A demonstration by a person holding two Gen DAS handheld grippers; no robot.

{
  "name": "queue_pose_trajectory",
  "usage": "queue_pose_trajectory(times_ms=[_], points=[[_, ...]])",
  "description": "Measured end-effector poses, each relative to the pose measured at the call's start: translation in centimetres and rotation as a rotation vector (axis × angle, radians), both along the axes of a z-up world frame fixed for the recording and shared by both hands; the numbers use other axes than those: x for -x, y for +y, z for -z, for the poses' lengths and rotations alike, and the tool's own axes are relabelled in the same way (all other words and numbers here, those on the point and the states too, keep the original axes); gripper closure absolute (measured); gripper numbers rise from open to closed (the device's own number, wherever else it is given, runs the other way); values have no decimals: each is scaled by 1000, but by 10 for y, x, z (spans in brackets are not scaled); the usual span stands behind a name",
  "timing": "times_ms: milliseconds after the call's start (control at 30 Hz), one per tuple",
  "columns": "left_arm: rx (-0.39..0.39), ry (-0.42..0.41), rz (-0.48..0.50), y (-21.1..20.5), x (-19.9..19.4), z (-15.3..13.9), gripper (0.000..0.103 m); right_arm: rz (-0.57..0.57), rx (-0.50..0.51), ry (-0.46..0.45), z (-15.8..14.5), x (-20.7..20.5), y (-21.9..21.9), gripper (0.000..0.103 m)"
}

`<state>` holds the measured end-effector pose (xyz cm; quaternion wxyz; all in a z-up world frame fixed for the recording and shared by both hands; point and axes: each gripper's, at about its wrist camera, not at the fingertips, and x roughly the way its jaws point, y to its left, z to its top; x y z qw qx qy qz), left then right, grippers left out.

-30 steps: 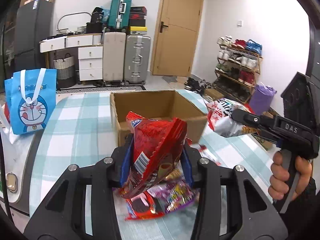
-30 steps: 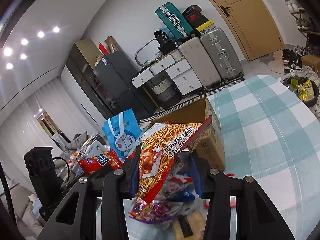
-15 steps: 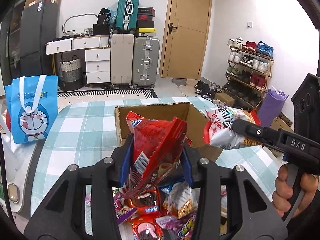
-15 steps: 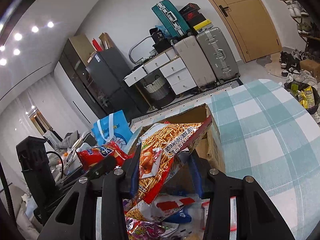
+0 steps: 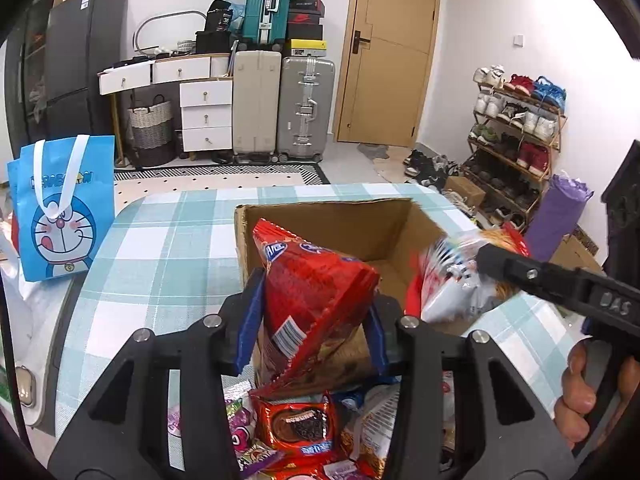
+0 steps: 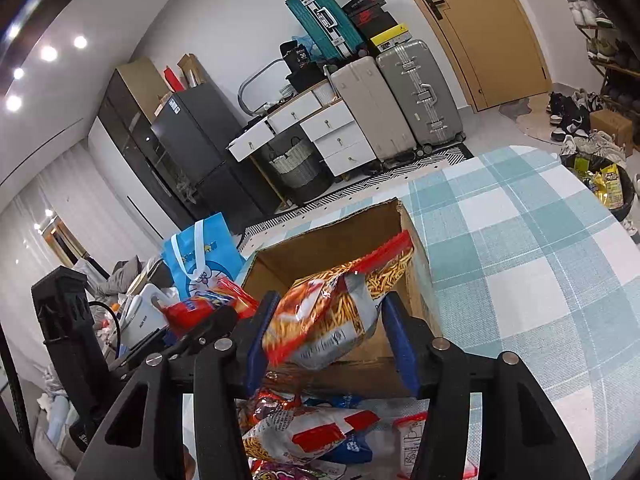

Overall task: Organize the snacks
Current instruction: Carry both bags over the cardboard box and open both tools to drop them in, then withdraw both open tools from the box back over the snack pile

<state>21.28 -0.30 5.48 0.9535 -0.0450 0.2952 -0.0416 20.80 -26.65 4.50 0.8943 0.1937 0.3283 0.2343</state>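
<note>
Left gripper (image 5: 312, 320), black plastic with blue pads: jaws opening around a crinkled, glossy red foil snack bag (image 5: 316, 292), which stands between the pads with its long axis roughly upright, serrated seal edge running diagonally downward and top corner tilted left; the left pad sits against it, the right pad shows a slight gap. Right gripper (image 6: 326, 336): jaws opening, with an orange-and-silver bag of stick snacks (image 6: 336, 312) between the pads (motion-blurred, so contact cannot be told), its long axis slanting up toward the right and its red-trimmed end over the box. Both bags sit at the near rim of an open corrugated cardboard box (image 5: 344, 228), rectangular, flaps torn off, interior bare where visible. The box rests on a table under a teal-and-white checked cloth (image 5: 168, 248). Loose foil packets (image 5: 296, 428) crowd the cloth beneath the grippers, including a round-biscuit pack. A blue cartoon tote bag (image 5: 60, 208) stands upright at the table's left edge, well apart from the box.
</note>
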Motion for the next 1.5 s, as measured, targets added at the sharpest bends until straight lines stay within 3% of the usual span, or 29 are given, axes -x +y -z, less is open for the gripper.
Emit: queue_pose_trajectory(times_ms=[200,300,467,567,1100,1500], points=[[-32,-28,-9,1,0,2,38,-1,17,-4,0,0,-3,49],[-14,-37,-5,5,5,2,22,-2,32,-13,3,7,-7,34],[-25,-30,-7,10,25,0,17,-7,58,-1,6,21,-14,6],[-21,-30,-21,15,38,2,1,0,70,-9,7,30,-18,1],[-22,14,-26,27,110,34,1,-50,207,-8,38,72,-12,1],[-34,45,-7,29,127,50,1,-87,273,53,56,76,-8,1]])
